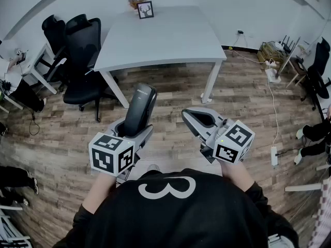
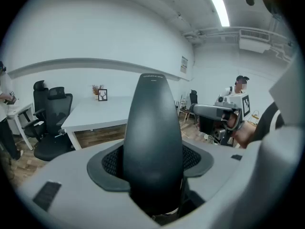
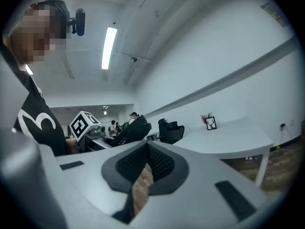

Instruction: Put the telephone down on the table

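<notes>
In the left gripper, a smooth, tapered black telephone stands clamped.

It was an office. In the head view a plain white table stood at upper centre against a white wall, with a small framed picture on it. Black swivel chairs stood at the upper left. The floor was wood-patterned, and a power strip lay at the right edge. In the left gripper view a strip light crossed the ceiling at upper right.

Bright ceiling tube; fisheye edges (black corners), foreground seemingly soft.
</notes>
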`<state>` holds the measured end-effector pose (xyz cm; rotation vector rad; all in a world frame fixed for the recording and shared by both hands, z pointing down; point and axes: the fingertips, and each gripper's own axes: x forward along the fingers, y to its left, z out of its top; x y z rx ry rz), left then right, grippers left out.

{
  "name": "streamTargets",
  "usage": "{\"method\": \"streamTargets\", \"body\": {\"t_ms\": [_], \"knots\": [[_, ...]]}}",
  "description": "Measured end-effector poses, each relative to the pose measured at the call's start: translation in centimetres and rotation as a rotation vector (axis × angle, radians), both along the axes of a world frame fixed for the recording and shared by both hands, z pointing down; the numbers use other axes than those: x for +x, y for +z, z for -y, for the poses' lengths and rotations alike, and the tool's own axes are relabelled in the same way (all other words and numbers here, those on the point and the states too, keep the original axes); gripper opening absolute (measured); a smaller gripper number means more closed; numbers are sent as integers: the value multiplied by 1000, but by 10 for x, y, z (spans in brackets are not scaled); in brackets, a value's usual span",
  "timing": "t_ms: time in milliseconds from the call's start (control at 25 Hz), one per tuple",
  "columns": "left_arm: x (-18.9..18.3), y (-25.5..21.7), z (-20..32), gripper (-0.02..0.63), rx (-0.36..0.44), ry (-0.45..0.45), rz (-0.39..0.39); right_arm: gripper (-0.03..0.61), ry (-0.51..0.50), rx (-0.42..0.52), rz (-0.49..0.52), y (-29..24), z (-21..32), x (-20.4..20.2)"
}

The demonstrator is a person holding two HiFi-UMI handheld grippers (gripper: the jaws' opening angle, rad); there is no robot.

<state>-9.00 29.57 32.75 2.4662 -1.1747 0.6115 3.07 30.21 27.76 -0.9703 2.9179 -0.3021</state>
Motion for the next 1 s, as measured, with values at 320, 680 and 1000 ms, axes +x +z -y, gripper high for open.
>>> {"method": "streamTargets", "body": {"t_ms": [320,680,1000], "knots": [[-2,3,0,291,0,8,-3,8,10,3,-11,5,0,-2],[-1,1,-6,291,6,3,-8,8,3,2,-2,2,-2,-6],[-2,-4,-8,291,31,-5,-24,9,-22,-22,44,2,-5,-7]]}}
